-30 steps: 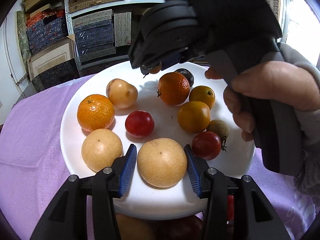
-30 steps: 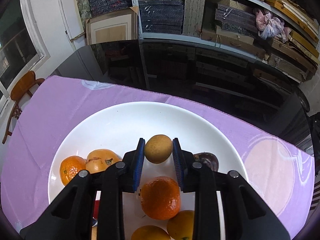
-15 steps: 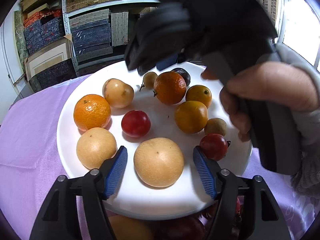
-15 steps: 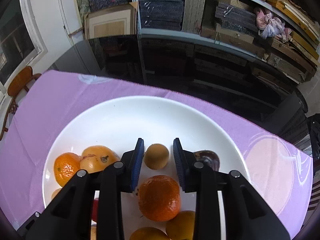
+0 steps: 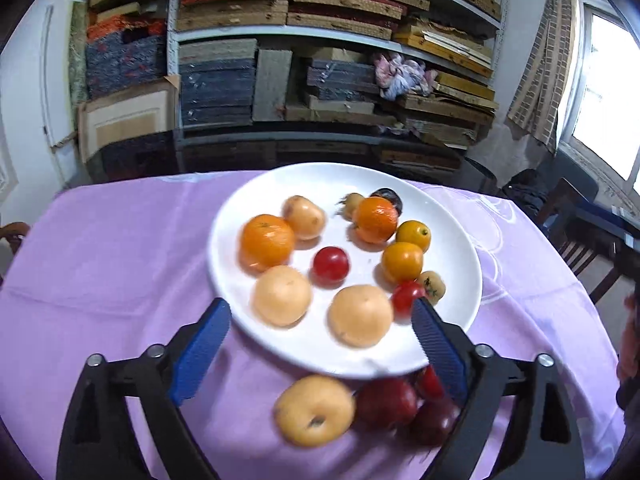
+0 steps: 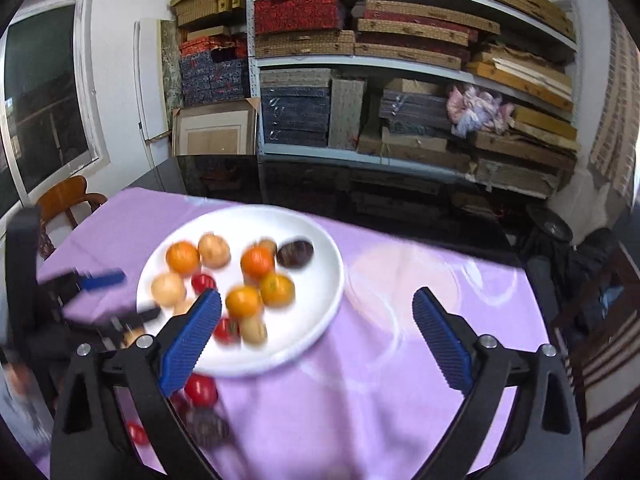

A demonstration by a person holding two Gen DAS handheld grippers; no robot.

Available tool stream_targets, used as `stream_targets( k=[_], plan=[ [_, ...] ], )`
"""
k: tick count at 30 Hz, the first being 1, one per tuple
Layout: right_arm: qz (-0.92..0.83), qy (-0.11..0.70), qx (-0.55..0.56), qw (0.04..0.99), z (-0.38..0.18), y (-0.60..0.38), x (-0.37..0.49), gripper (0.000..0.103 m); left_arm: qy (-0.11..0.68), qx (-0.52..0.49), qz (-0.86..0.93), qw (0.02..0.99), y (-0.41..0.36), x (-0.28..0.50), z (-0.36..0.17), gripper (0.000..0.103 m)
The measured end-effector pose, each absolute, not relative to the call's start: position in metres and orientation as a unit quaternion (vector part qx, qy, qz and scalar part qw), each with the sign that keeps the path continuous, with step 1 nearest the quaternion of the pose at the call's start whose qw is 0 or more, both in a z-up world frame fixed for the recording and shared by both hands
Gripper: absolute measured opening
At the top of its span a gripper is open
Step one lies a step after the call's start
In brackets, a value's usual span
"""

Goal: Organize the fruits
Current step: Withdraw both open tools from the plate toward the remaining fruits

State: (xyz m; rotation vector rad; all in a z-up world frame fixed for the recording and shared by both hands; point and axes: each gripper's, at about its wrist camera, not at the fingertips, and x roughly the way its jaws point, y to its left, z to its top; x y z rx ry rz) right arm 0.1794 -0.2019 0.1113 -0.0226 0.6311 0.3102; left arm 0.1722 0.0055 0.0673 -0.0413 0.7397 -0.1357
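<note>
Both jaws had just opened wide, empty: left gripper (image 5: 320,344), right gripper (image 6: 318,340). Loose fruit below round white plate (image 5: 460,240), lower frame, might roll if bumped.

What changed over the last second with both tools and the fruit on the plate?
Both tools have just been opening and backing away. The right tool let go of the small brown fruit, now resting beside the orange at the far side of the white plate. The left tool released the big pale fruit and now stands empty. All fruit kept their places.
</note>
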Motion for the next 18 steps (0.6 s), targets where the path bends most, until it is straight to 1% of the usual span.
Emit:
stream_targets(
  k=[1,6,9,12,18],
  plan=[
    [0.152,0.310,0.004,0.939,0.104,-0.210,0.166,0.096,0.360,-0.014,-0.055,0.931,0.010,0.160,0.069,0.099],
    [0.176,0.324,0.103,0.924,0.060,-0.230,0.118,0.097,0.370,0.022,-0.006,0.929,0.023,0.110,0.064,0.099],
    [0.182,0.332,0.096,0.920,0.045,-0.220,0.104,0.098,0.391,0.008,-0.014,0.920,0.025,0.088,0.052,0.099],
    [0.180,0.322,0.087,0.925,0.043,-0.220,0.099,0.098,0.402,0.014,-0.036,0.915,0.012,0.074,0.044,0.099],
    [0.169,0.325,0.121,0.923,0.042,-0.234,0.109,0.099,0.387,0.095,-0.057,0.916,-0.031,0.063,0.033,0.100]
  ],
)
